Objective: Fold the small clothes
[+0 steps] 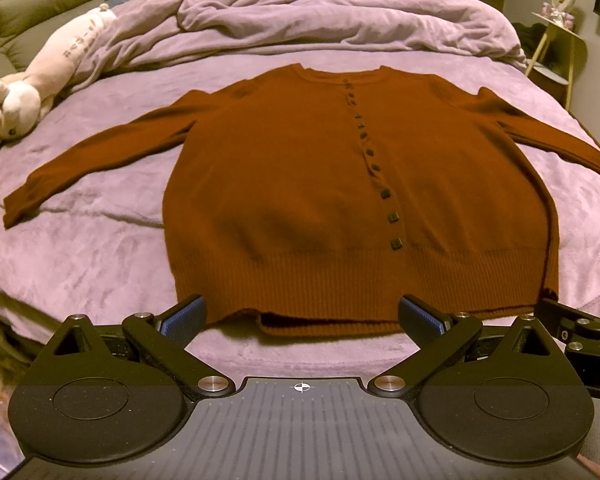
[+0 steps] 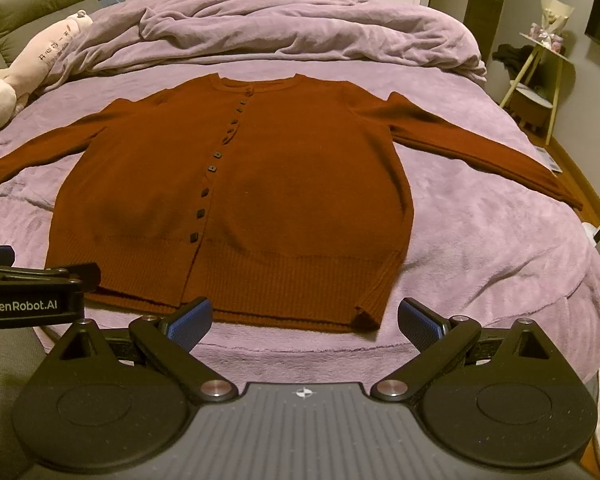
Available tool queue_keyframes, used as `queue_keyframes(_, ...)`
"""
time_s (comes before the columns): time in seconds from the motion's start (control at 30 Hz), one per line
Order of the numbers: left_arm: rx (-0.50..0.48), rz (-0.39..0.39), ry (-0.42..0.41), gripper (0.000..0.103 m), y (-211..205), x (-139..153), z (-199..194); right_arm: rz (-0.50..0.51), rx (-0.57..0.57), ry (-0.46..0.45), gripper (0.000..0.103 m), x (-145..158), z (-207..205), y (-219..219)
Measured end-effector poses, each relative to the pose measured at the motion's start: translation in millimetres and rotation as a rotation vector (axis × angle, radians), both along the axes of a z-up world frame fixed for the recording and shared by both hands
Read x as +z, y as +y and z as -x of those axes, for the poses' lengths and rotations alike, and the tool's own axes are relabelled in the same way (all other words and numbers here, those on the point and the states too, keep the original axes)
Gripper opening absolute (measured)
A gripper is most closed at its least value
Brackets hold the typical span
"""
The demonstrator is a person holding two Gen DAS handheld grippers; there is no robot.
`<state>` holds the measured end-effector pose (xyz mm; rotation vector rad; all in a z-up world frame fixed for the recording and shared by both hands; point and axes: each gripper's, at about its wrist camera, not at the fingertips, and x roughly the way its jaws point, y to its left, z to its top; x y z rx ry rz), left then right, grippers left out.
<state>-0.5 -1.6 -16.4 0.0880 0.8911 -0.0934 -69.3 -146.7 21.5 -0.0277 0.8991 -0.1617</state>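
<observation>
Left gripper (image 1: 302, 320): fingers spread wide, blue pads bare, nothing grasped; hung just short of the near hem, toward the garment's left half.

Right gripper (image 2: 305, 320): likewise spread and empty, poised before the hem's right corner. The left tool's body showed at this view's left edge.

Cardigan (image 1: 360, 200): rust-brown knit, buttoned, laid flat and face up on the bed (image 1: 100, 248), ribbed hem (image 1: 380, 284) nearest, collar farthest. Left sleeve (image 1: 100, 160) and right sleeve (image 2: 480, 148) stretched outward, both unfolded.

Duvet (image 1: 320, 20): lilac, bunched beyond the collar, well apart from the garment.

Plush toy (image 1: 40, 84): pale, lying along the bed's far left edge, clear of the sleeve.

Step in hand, by judgement: the very start, no fold yet made (garment merely spread). The next move likely called for pinching a sleeve cuff or a hem corner and carrying it inward across the body; the thick knit would want a deep bite to avoid slipping.
</observation>
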Motion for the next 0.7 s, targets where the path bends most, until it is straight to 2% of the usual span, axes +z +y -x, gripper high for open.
queue_keyframes(0.7,0.004,0.006,0.026,0.103,-0.5,-6.0,-4.9,-0.035,0.001,0.019,0.099,-5.8,-5.1,-4.8)
